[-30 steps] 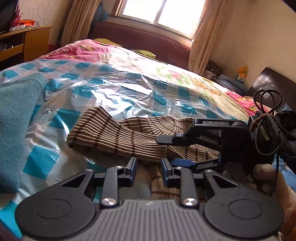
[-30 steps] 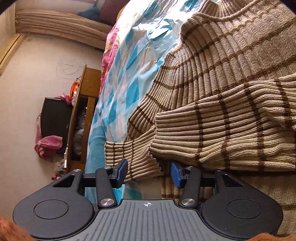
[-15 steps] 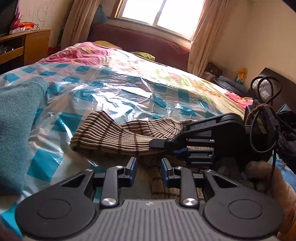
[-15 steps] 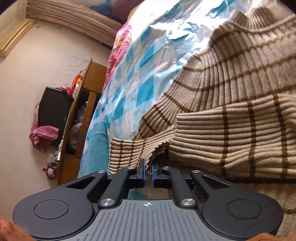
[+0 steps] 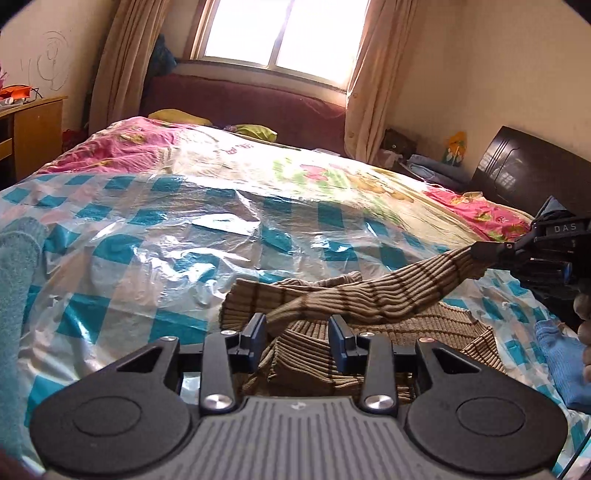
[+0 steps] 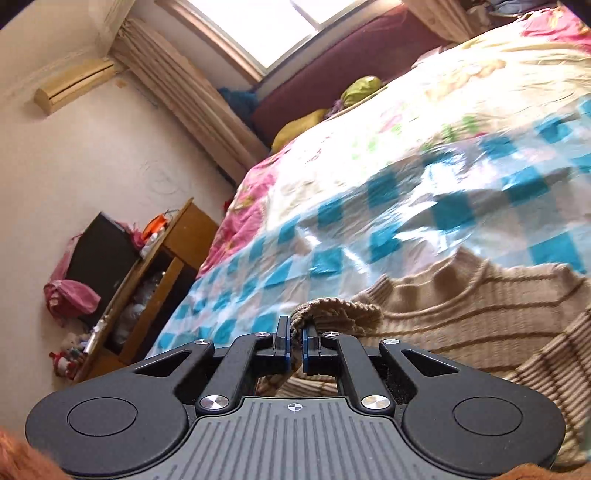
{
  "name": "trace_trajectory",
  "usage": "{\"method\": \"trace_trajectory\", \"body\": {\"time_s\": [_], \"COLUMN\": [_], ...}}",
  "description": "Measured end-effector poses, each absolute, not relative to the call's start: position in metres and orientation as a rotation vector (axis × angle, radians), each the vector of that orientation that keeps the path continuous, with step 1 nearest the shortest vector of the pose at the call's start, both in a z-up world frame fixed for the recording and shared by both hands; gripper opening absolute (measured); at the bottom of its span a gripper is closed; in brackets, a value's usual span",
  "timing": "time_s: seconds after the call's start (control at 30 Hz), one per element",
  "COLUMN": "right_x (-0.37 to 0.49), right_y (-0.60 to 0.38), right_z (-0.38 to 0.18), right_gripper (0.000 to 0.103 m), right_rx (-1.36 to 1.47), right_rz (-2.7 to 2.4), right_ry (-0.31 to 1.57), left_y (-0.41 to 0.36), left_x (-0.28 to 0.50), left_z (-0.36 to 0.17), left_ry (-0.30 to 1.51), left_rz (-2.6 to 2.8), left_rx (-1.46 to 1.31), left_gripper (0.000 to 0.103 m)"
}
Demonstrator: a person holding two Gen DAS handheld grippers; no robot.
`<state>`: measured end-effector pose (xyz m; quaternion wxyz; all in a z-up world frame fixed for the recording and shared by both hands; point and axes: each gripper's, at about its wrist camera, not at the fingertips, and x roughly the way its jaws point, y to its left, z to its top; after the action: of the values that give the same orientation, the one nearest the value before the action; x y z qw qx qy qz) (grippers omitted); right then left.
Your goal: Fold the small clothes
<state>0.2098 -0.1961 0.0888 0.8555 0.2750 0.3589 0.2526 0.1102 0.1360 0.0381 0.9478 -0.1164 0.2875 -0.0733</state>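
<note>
A striped tan knit sweater (image 5: pixel 369 317) is seen lying on a bed (image 5: pixel 332 173), its sleeve (image 5: pixel 388 291) drawn up and out to the right. The sleeve's cuff (image 6: pixel 325 314), loose a second ago, has been clamped in the right gripper (image 6: pixel 294 347) and lifted clear, suggesting a sleeve fold has been started. The jaws of the left gripper (image 5: pixel 297 336) are being opened, with knit between them but not pressed. A teal-checked plastic sheet (image 5: pixel 166 236) is spread over the floral bedding; a curtained window (image 5: pixel 280 33) and a wooden desk (image 6: pixel 162 266) are seen beyond.
</note>
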Motion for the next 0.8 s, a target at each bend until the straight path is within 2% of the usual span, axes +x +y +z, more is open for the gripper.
{"method": "trace_trajectory", "body": {"time_s": [0.13,0.33,0.47,0.8], "right_x": [0.2,0.192,0.192,0.181], "right_y": [-0.247,-0.285,-0.297,-0.296], "right_z": [0.071,0.005,-0.02,-0.007], "right_gripper": [0.007,0.007,0.007,0.007], "right_rx": [0.593,0.582,0.632,0.628], "right_rz": [0.414,0.249,0.215,0.241], "right_ry": [0.75,0.858,0.903,0.871], "left_y": [0.107,0.074,0.066,0.061], "left_x": [0.129,0.151,0.155,0.149], "left_z": [0.025,-0.014,-0.028,-0.007], "left_ry": [0.636,0.774,0.822,0.789], "left_rz": [-0.197,-0.213,-0.206,-0.246], "left_rx": [-0.19,-0.07,-0.01,-0.013], "left_gripper": [0.043,0.043,0.044,0.044]}}
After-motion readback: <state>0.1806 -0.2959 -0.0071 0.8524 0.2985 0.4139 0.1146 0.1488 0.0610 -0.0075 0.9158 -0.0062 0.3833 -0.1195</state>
